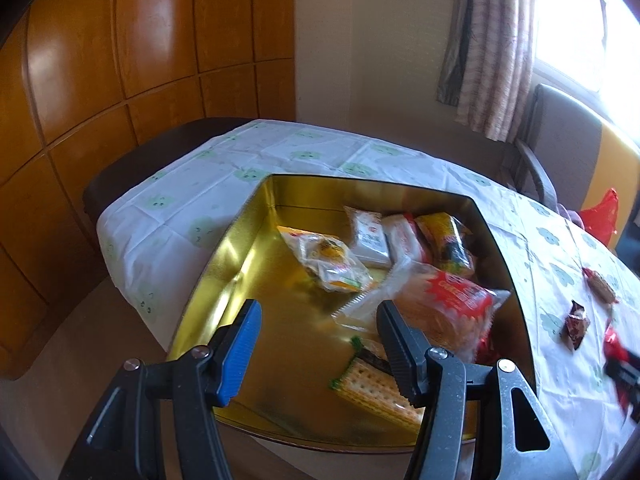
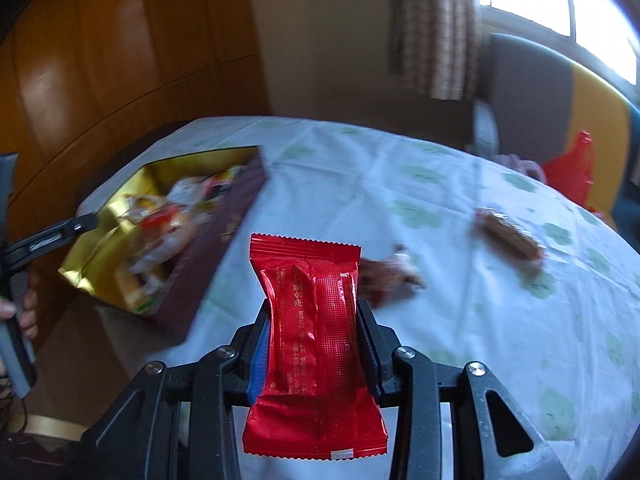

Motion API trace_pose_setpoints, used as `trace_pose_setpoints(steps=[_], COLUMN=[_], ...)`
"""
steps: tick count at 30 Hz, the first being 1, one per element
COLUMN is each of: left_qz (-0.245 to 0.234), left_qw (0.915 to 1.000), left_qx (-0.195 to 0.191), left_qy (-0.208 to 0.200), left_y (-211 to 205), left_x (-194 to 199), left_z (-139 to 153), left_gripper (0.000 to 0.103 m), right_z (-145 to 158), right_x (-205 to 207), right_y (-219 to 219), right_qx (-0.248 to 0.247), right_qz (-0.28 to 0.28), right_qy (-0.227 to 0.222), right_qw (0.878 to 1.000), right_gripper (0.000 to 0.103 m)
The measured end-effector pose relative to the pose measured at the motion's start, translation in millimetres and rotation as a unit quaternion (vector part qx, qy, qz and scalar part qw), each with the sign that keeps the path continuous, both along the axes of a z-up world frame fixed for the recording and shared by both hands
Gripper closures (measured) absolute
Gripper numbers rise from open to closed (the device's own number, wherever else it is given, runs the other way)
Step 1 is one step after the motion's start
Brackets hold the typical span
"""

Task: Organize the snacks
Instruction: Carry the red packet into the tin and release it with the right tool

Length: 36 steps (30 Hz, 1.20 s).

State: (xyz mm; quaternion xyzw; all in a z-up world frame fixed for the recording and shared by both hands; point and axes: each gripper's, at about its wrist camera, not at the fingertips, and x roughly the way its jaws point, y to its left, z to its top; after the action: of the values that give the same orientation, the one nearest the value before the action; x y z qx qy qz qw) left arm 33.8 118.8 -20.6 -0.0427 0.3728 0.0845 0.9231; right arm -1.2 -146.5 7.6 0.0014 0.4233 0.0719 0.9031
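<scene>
Table under a white cloth [image 2: 340, 168] printed with green shapes. Gold-lined tin [image 1: 256, 216] at its left edge, holding several wrapped snacks, a cracker pack [image 1: 374, 390] nearest. Left gripper [image 1: 320, 344] hovers over the tin, jaws spread, nothing between them. Right gripper [image 2: 312, 344] above the cloth, jaws clamped on an upright red packet [image 2: 316, 340]. Two small loose snacks [image 2: 510, 236] lie on the cloth beyond.

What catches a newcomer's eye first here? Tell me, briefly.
The red snack packet clamped upright in the right gripper, filling the near foreground. Next, the gold-lined tin on the tablecloth's left side, already holding several wrapped snacks, with the left gripper open above it.
</scene>
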Motion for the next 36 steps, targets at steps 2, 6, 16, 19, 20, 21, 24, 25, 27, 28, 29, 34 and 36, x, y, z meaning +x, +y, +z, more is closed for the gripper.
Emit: trace_pose_setpoints(steps=[2, 6, 16, 19, 20, 21, 24, 25, 27, 28, 29, 34, 36], left_qz=[0.019, 0.064, 0.097, 0.091, 0.089, 0.087, 0.083, 0.082, 0.08, 0.079, 0.078, 0.056, 0.039], left_qw=[0.9998, 0.9978, 0.9952, 0.9957, 0.9958, 0.996, 0.9963, 0.9964, 0.9966, 0.9968, 0.9969, 0.9983, 0.9992], left_qx=[0.001, -0.001, -0.015, -0.017, -0.017, -0.017, -0.016, -0.014, -0.013, -0.012, -0.011, -0.012, -0.011], left_qy=[-0.005, -0.015, -0.002, 0.007, 0.01, 0.013, 0.016, 0.015, 0.013, 0.011, 0.009, 0.0, -0.004], left_y=[11, 38, 61, 59, 58, 57, 53, 51, 49, 48, 47, 35, 25], left_x=[1, 1, 5, 7, 8, 8, 8, 8, 8, 7, 7, 4, 2], left_z=[3, 8, -4, -10, -12, -14, -16, -16, -15, -14, -12, -6, -2], left_gripper=[0.042, 0.042, 0.042, 0.042, 0.042, 0.042, 0.042, 0.042, 0.042, 0.042, 0.042, 0.042, 0.042], right_z=[-1, 2, -12, -21, -21, -21, -15, -11, -7, -5, -3, 0, 1], right_x=[8, 27, 104, 114, 113, 111, 102, 98, 92, 89, 85, 64, 56], right_y=[24, 74, 164, 170, 169, 168, 155, 150, 140, 134, 128, 94, 79], right_qx=[0.013, 0.032, 0.079, 0.09, 0.094, 0.095, 0.1, 0.101, 0.102, 0.1, 0.098, 0.091, 0.089], right_qz=[0.034, 0.095, 0.161, 0.158, 0.156, 0.156, 0.147, 0.142, 0.13, 0.122, 0.113, 0.066, 0.045], right_qy=[0.009, 0.021, 0.057, 0.066, 0.065, 0.063, 0.046, 0.04, 0.029, 0.024, 0.019, -0.003, -0.009], right_qw=[0.999, 0.995, 0.982, 0.981, 0.981, 0.981, 0.983, 0.984, 0.986, 0.987, 0.989, 0.994, 0.995], right_gripper=[0.064, 0.064, 0.058, 0.051, 0.047, 0.044, 0.044, 0.044, 0.044, 0.044, 0.044, 0.044, 0.044])
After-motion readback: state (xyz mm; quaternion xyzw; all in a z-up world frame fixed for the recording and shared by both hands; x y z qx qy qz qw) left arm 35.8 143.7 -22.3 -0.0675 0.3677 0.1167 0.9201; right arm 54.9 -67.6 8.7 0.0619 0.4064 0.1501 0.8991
